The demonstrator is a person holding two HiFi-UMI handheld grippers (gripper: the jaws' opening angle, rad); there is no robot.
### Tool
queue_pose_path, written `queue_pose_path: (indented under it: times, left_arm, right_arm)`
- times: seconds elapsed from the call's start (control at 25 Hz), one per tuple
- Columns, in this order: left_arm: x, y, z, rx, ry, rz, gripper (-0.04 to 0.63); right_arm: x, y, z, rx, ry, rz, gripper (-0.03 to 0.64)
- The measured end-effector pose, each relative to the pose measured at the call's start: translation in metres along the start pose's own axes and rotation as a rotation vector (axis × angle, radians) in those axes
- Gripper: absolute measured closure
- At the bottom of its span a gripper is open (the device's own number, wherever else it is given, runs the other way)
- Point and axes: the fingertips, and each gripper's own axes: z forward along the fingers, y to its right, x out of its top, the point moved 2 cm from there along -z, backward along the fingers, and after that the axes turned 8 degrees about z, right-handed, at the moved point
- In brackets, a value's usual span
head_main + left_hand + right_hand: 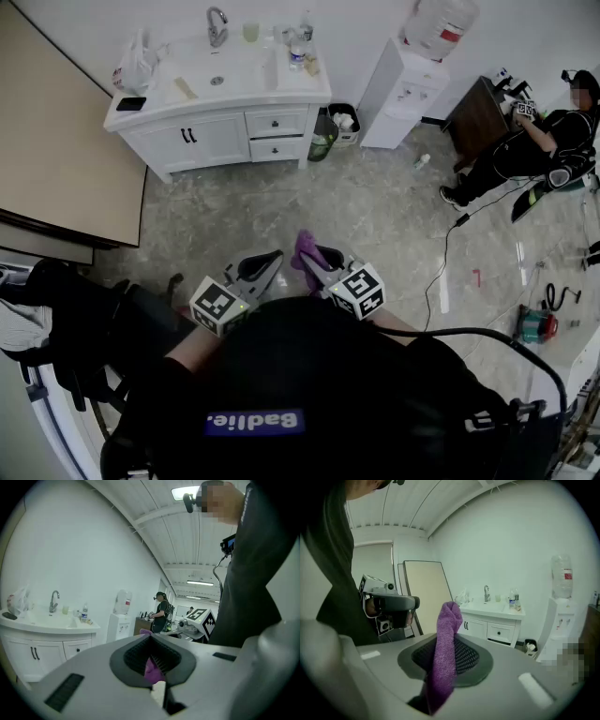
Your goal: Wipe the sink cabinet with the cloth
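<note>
The white sink cabinet (216,117) stands against the far wall, with a basin and a tap on top; it also shows in the left gripper view (42,644) and the right gripper view (492,625). Both grippers are held close to my body, well short of it. My right gripper (317,260) is shut on a purple cloth (304,247), which sticks up in a folded strip between its jaws (446,639). My left gripper (261,268) sits just left of it, shut with nothing held; the purple shows only through the slit of its jaws (152,657).
A water dispenser (405,82) stands right of the cabinet, with a small bin (343,122) and a green bottle (322,145) between them. A beige board (56,159) leans at the left. A person (534,150) crouches at the right; a cable (442,272) trails over the floor.
</note>
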Motion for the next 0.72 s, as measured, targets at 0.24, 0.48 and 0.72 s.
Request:
queue_pose_path:
  times: [0.24, 0.48, 0.72]
  left_arm:
    - [0.002, 0.007, 0.002, -0.004, -0.001, 0.003, 0.604]
    - [0.003, 0.014, 0.003, -0.003, -0.006, 0.015, 0.604]
    - [0.005, 0.017, 0.010, -0.005, -0.014, 0.021, 0.604]
  right_arm:
    - [-0.002, 0.000, -0.006, 0.002, 0.004, -0.004, 0.545]
    - [-0.004, 0.000, -0.014, -0.003, 0.016, 0.000, 0.545]
    - [-0.005, 0.006, -0.019, 0.005, 0.020, 0.015, 0.545]
